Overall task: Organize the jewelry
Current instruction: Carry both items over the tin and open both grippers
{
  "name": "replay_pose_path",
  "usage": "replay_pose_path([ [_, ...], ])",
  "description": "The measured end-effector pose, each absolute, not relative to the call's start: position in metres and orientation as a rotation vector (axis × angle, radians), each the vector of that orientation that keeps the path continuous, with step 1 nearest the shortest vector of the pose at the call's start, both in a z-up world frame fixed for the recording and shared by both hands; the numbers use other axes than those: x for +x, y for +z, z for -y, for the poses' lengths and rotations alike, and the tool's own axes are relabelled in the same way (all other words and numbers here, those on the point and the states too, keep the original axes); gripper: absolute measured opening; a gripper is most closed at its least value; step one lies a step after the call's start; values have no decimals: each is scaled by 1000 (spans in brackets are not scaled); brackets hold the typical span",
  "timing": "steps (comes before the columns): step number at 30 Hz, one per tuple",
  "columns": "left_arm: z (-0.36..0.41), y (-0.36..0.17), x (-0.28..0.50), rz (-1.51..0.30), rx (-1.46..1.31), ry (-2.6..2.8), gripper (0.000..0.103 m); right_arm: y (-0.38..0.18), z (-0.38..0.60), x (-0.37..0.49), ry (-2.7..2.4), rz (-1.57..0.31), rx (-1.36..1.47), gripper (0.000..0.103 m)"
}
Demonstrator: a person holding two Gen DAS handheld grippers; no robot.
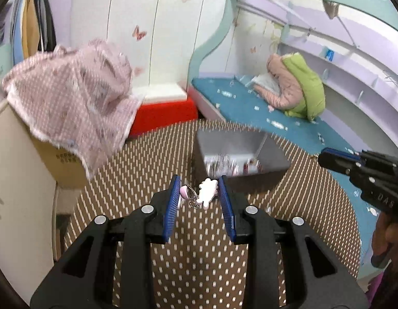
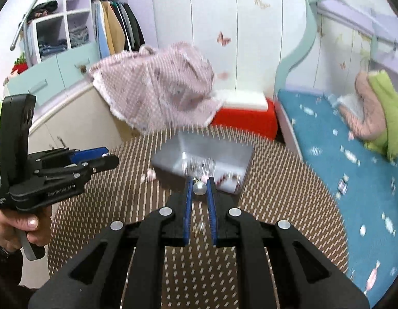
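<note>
Jaws first: the left gripper (image 1: pixel 199 193) is clamped on a white charm (image 1: pixel 207 192) with a small pink piece and wire clasp hanging beside it, the blue pads pressing its two sides; the right gripper (image 2: pixel 199 189) is closed on a pearl bead (image 2: pixel 199 188), held near the fingertips. Behind both, the round table (image 1: pixel 137 170) with its brown, white-dotted cover carries the grey box (image 1: pixel 237 154), an open tray whose floor already holds blurred small pieces of jewelry. Relation governing the coming move: seen from either wrist, the box lies straight ahead of and just beyond the fingertips, lower than the held pieces, with its long side running across the left view and slanting in the right view. Judged from the frames, the right gripper sits slightly nearer the box's near wall, its bead overlapping the rim, so it seems placed to release first; the left charm appears just short of the near wall. Smaller detail: a loose pink-white piece (image 2: pixel 150 174) lies on the table just left of the box.
</note>
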State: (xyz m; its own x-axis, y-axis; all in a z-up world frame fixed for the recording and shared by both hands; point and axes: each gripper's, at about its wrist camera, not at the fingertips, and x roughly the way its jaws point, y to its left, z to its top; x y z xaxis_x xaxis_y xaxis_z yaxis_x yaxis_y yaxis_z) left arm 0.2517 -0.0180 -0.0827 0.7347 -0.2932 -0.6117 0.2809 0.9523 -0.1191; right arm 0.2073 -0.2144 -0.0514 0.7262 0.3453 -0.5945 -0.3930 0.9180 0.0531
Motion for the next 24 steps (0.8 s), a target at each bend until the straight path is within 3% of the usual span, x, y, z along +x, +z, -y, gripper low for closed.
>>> replay_pose_path([
  [10, 38, -23, 302, -580, -37, -366, 31, -22, 214, 250, 408, -573, -72, 10],
  [24, 76, -66, 355, -733, -58, -420, 31, -63, 210, 302, 415, -719, -55, 10],
])
